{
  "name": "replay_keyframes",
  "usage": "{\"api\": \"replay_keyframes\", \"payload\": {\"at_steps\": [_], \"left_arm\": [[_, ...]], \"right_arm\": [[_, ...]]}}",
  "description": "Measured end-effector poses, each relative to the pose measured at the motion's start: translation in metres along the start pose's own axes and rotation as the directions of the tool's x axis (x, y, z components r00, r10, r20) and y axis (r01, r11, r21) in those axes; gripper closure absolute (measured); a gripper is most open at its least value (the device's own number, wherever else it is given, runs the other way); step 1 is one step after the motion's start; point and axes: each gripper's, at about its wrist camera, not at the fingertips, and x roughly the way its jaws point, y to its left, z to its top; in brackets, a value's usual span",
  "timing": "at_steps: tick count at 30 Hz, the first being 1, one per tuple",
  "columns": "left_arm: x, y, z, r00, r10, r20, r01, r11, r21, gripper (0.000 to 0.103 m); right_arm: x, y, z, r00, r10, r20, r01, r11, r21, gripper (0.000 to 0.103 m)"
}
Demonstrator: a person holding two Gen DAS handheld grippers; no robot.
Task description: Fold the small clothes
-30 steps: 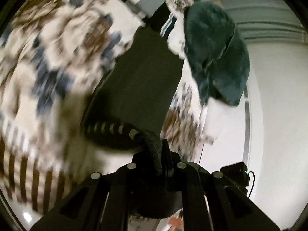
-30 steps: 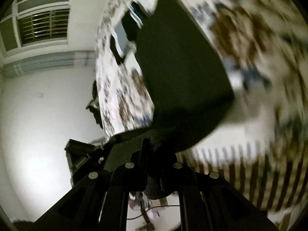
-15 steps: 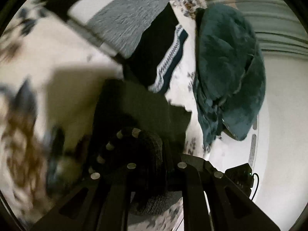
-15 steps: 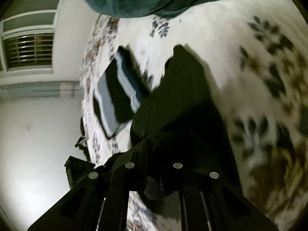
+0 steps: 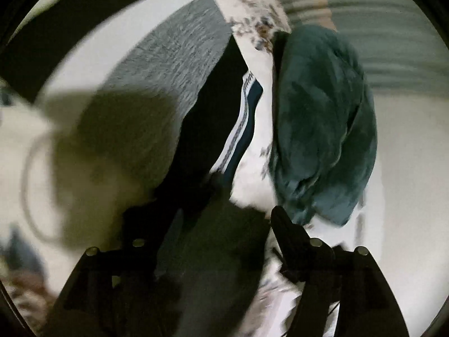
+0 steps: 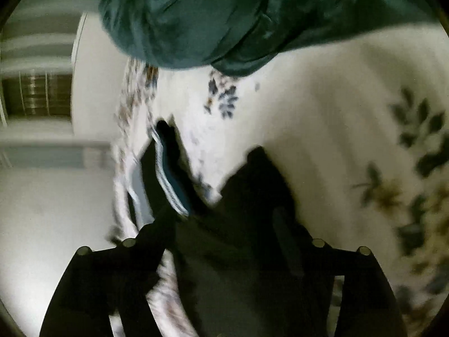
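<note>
Both wrist views are blurred, so fine detail is lost; what reads clearly is a bed covered by a white floral sheet (image 6: 322, 118), with clothes lying on it.

The left gripper (image 5: 213, 224) has its 2 fingers spread wide; the dark garment (image 5: 219, 266) lies flat between and under them on the sheet, and neither finger pinches the cloth. In the right wrist view the right gripper (image 6: 224, 224) is likewise spread wide, its 2 fingers standing either side of the same dark garment (image 6: 252, 241), which stretches forward from the bottom of the frame to a pointed corner on the sheet; nothing is gripped here either.

Just beyond the dark garment lies a stack of folded clothes (image 5: 196, 64): a grey textured piece on top, a black piece beside it, and a navy piece with a white patterned band (image 5: 238, 129) at the edge; in the right wrist view the same stack (image 6: 165, 179) sits at the near side of the bed, touching or almost touching the garment's left edge, though the blur hides which.

A crumpled teal blanket (image 5: 322, 123) is bunched on the sheet beside the stack, apart from the dark garment; it fills the top of the right wrist view (image 6: 238, 14).

No container shows in either view; all clothes rest directly on the sheet.
</note>
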Motion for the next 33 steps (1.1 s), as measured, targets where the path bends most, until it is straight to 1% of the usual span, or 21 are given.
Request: {"api": "replay_keyframes", "payload": {"at_steps": [2,4,6,9,12,14,15,16,17,18,19,22,23,24,25,26,27,28,29,31,33], "left_arm": [[-0.023,0.003,-0.036,0.999,0.045,0.011,-0.046,0.997,0.054,0.040],[-0.042,0.016,-0.071,0.997,0.080,0.022,-0.081,0.996,0.029,0.039],[-0.061,0.036,-0.123,0.994,0.110,0.020,-0.109,0.993,-0.053,0.037],[-0.072,0.066,-0.197,0.992,0.125,0.011,-0.120,0.970,-0.209,0.037],[-0.051,0.085,-0.244,0.999,0.041,0.013,-0.033,0.930,-0.367,0.037],[-0.024,0.086,-0.255,0.997,-0.060,0.044,0.073,0.915,-0.397,0.036],[-0.008,0.084,-0.256,0.996,-0.073,0.048,0.086,0.917,-0.388,0.036],[0.006,0.081,-0.253,0.997,-0.063,0.048,0.076,0.924,-0.375,0.036],[0.024,0.079,-0.248,0.995,-0.079,0.065,0.097,0.929,-0.356,0.035],[0.032,0.078,-0.243,0.996,-0.048,0.077,0.072,0.932,-0.355,0.035],[0.036,0.079,-0.239,0.995,-0.019,0.097,0.054,0.929,-0.367,0.035],[0.033,0.087,-0.229,0.978,-0.016,0.210,0.108,0.893,-0.437,0.034],[0.029,0.087,-0.228,0.972,-0.009,0.236,0.116,0.888,-0.445,0.039],[0.025,0.086,-0.227,0.969,0.009,0.247,0.104,0.891,-0.441,0.049],[0.020,0.086,-0.227,0.968,0.023,0.249,0.089,0.899,-0.429,0.069],[0.015,0.086,-0.224,0.969,0.020,0.247,0.086,0.906,-0.414,0.073],[0.009,0.086,-0.220,0.970,0.017,0.242,0.084,0.913,-0.400,0.074],[0.003,0.085,-0.217,0.972,0.017,0.236,0.077,0.920,-0.385,0.075],[-0.007,0.084,-0.209,0.974,0.020,0.226,0.064,0.932,-0.358,0.076],[-0.023,0.082,-0.194,0.979,0.022,0.202,0.043,0.949,-0.311,0.076],[-0.040,0.081,-0.180,0.983,0.017,0.182,0.032,0.964,-0.265,0.076]], "right_arm": [[-0.002,-0.002,-0.009,0.996,-0.084,-0.043,0.080,0.992,-0.094,0.022],[-0.002,-0.006,-0.018,0.988,-0.126,-0.086,0.112,0.982,-0.152,0.022],[0.002,-0.014,-0.025,0.975,-0.159,-0.155,0.127,0.971,-0.201,0.021],[0.011,-0.021,-0.028,0.952,-0.195,-0.234,0.132,0.957,-0.259,0.020],[0.026,-0.024,-0.022,0.931,-0.200,-0.306,0.115,0.955,-0.275,0.016],[0.043,-0.025,-0.015,0.920,-0.180,-0.348,0.086,0.959,-0.269,0.015],[0.055,-0.025,-0.010,0.915,-0.165,-0.369,0.067,0.962,-0.266,0.015],[0.061,-0.023,-0.009,0.909,-0.150,-0.388,0.047,0.964,-0.262,0.015],[0.075,-0.023,-0.006,0.898,-0.126,-0.421,0.019,0.968,-0.249,0.015],[0.084,-0.023,-0.004,0.892,-0.113,-0.438,0.005,0.971,-0.239,0.015],[0.092,-0.022,-0.002,0.889,-0.100,-0.447,-0.005,0.974,-0.226,0.015],[0.113,-0.021,0.001,0.887,-0.062,-0.457,-0.031,0.981,-0.193,0.010],[0.116,-0.022,0.001,0.895,-0.046,-0.444,-0.035,0.985,-0.171,0.010],[0.116,-0.023,0.000,0.900,-0.034,-0.435,-0.040,0.986,-0.159,0.010],[0.116,-0.025,-0.001,0.906,-0.017,-0.423,-0.050,0.988,-0.148,0.012],[0.114,-0.026,-0.003,0.910,-0.007,-0.415,-0.059,0.988,-0.146,0.022],[0.112,-0.027,-0.008,0.912,-0.017,-0.409,-0.053,0.986,-0.160,0.039],[0.111,-0.030,-0.011,0.911,-0.039,-0.410,-0.033,0.985,-0.167,0.068],[0.108,-0.034,-0.014,0.911,-0.032,-0.410,-0.032,0.989,-0.147,0.075],[0.097,-0.039,-0.024,0.920,0.001,-0.392,-0.042,0.994,-0.096,0.082],[0.080,-0.039,-0.042,0.928,-0.002,-0.373,-0.032,0.996,-0.086,0.084]]}}
